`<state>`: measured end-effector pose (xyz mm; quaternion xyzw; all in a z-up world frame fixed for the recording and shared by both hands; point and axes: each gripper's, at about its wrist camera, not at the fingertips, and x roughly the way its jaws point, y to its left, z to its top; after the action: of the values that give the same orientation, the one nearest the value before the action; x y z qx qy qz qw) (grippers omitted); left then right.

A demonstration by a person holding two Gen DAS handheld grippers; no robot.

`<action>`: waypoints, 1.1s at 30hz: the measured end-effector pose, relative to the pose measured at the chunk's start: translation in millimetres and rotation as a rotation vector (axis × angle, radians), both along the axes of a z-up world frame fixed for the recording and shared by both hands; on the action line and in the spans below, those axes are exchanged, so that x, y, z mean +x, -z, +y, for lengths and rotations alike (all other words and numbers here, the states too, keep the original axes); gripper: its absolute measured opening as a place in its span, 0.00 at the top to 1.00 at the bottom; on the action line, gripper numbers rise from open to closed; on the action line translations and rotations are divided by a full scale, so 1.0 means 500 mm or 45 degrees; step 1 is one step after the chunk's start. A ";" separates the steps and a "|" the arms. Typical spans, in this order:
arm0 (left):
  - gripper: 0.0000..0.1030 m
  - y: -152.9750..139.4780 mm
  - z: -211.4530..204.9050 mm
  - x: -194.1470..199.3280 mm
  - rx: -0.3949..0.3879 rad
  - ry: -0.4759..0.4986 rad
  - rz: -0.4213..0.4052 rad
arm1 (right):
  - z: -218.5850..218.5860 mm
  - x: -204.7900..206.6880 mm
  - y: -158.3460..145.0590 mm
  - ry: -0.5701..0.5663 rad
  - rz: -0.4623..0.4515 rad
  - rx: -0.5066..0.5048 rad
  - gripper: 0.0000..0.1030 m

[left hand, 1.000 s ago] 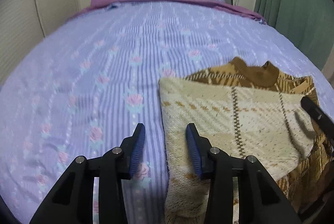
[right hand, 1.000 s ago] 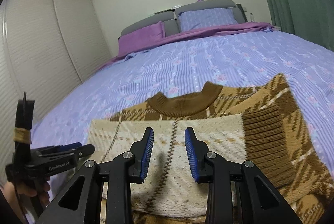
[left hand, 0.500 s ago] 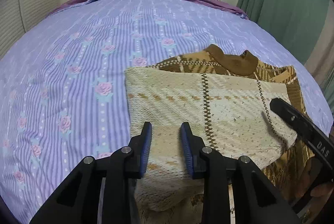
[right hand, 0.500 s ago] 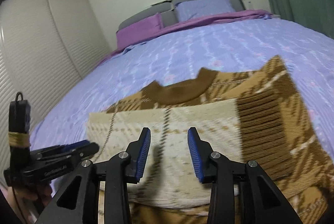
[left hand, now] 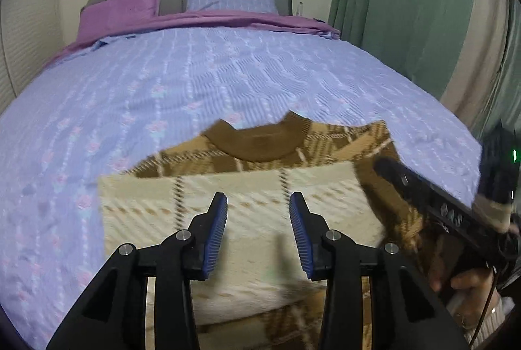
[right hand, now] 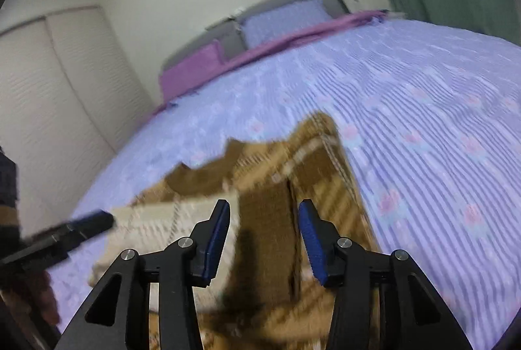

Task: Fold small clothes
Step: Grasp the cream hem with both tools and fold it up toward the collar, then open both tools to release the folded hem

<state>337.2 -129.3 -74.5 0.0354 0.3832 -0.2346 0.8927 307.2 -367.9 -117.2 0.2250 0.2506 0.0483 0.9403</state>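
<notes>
Sweater (left hand: pixel 247 239) half-folded, centre frame, on bed (left hand: pixel 195 82). Left claw (left hand: pixel 258 231), right claw (right hand: pixel 264 237) both wide open, empty. Advice: grip sleeve edge low, fold straight.

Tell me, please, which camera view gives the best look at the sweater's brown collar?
The left wrist view shows it best: the brown collar sits near the centre, whole, facing the camera above the folded cream panel. In the right wrist view the collar is smeared by motion blur and seen at a slant, so only its rough outline shows.
</notes>
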 end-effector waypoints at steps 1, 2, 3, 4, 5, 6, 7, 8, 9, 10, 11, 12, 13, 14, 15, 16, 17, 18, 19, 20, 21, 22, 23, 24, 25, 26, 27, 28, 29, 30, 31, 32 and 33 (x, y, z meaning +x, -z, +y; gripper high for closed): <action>0.62 0.007 -0.005 -0.004 -0.003 0.001 0.014 | -0.001 0.010 -0.006 -0.024 -0.020 0.002 0.55; 0.62 0.011 -0.013 -0.004 0.001 0.003 0.024 | -0.005 0.023 -0.010 -0.052 -0.039 0.020 0.55; 0.62 0.018 -0.014 -0.005 0.007 0.004 0.035 | -0.010 0.038 -0.013 -0.079 -0.048 0.057 0.55; 0.62 0.022 -0.016 -0.006 0.012 0.002 0.040 | -0.013 0.055 -0.015 -0.130 -0.059 0.115 0.55; 0.62 0.027 -0.013 -0.005 0.015 -0.002 0.044 | -0.014 0.072 -0.015 -0.189 -0.068 0.159 0.55; 0.62 0.031 -0.009 -0.004 0.019 -0.008 0.049 | -0.009 0.084 -0.015 -0.211 -0.057 0.161 0.55; 0.62 0.035 -0.005 0.000 0.022 -0.018 0.057 | -0.005 0.099 -0.011 -0.195 -0.019 0.122 0.55; 0.62 0.038 -0.002 0.002 0.023 -0.027 0.061 | -0.002 0.109 -0.005 -0.153 0.022 0.063 0.55; 0.62 0.041 0.002 0.006 0.021 -0.037 0.067 | -0.006 0.114 0.004 -0.100 0.060 0.015 0.55; 0.62 0.044 0.005 0.011 0.016 -0.042 0.073 | -0.012 0.114 0.012 -0.076 0.080 0.022 0.55; 0.62 0.047 0.007 0.013 0.010 -0.045 0.078 | -0.021 0.112 0.019 -0.062 0.091 0.049 0.56; 0.62 0.049 0.009 0.016 0.005 -0.047 0.081 | -0.032 0.108 0.025 -0.055 0.091 0.068 0.57; 0.61 0.053 0.007 0.020 0.003 -0.047 0.085 | -0.046 0.103 0.030 -0.042 0.097 0.074 0.61; 0.61 0.057 0.005 0.024 0.003 -0.045 0.087 | -0.054 0.102 0.034 -0.028 0.104 0.076 0.67; 0.61 0.061 0.000 0.024 0.009 -0.039 0.086 | -0.061 0.103 0.038 -0.016 0.110 0.079 0.70; 0.61 0.065 -0.004 0.027 0.016 -0.033 0.085 | -0.073 0.105 0.045 -0.005 0.120 0.077 0.77; 0.61 0.068 -0.008 0.026 0.021 -0.027 0.083 | -0.082 0.105 0.048 0.003 0.127 0.072 0.84; 0.61 0.069 -0.010 0.025 0.023 -0.021 0.082 | -0.090 0.103 0.050 0.016 0.133 0.066 0.87; 0.61 0.069 -0.013 0.024 0.023 -0.015 0.084 | -0.101 0.101 0.051 0.040 0.138 0.057 0.92; 0.61 0.069 -0.014 0.023 0.018 -0.010 0.086 | -0.112 0.098 0.053 0.075 0.142 0.051 0.93; 0.60 0.068 -0.014 0.021 0.012 -0.004 0.088 | -0.122 0.096 0.053 0.090 0.142 0.067 0.93; 0.59 0.065 -0.012 0.018 0.007 0.006 0.088 | -0.125 0.094 0.053 0.099 0.142 0.083 0.93; 0.59 0.064 -0.010 0.015 0.006 0.009 0.084 | -0.118 0.093 0.049 0.104 0.152 0.062 0.93; 0.59 0.060 -0.005 0.008 0.005 0.010 0.076 | -0.104 0.090 0.041 0.101 0.166 0.020 0.92; 0.58 0.056 0.001 0.001 0.002 0.010 0.069 | -0.087 0.085 0.030 0.085 0.175 -0.029 0.88; 0.58 0.051 0.010 -0.006 0.001 0.008 0.063 | -0.068 0.074 0.014 0.066 0.166 -0.076 0.87; 0.57 0.047 0.016 -0.014 0.004 0.003 0.056 | -0.056 0.064 0.001 0.050 0.142 -0.107 0.86; 0.57 0.039 0.030 -0.029 0.013 -0.007 0.041 | -0.044 0.047 -0.011 0.053 0.130 -0.166 0.85; 0.57 0.033 0.042 -0.043 0.019 -0.009 0.024 | -0.036 0.029 -0.020 0.084 0.139 -0.235 0.84; 0.53 0.027 0.055 -0.061 0.029 0.001 0.001 | -0.032 0.008 -0.026 0.100 0.144 -0.269 0.83; 0.49 0.021 0.070 -0.083 0.056 0.027 -0.024 | -0.029 -0.024 -0.035 0.096 0.137 -0.280 0.83; 0.49 0.016 0.084 -0.109 0.099 0.065 -0.035 | -0.024 -0.066 -0.046 0.070 0.110 -0.280 0.83; 0.48 0.012 0.099 -0.140 0.151 0.110 -0.041 | -0.021 -0.099 -0.056 0.045 0.097 -0.298 0.81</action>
<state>267.3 -79.6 -80.7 0.1086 0.3800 -0.2493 0.8841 257.6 -378.5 -89.3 0.1197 0.2859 -0.0063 0.9507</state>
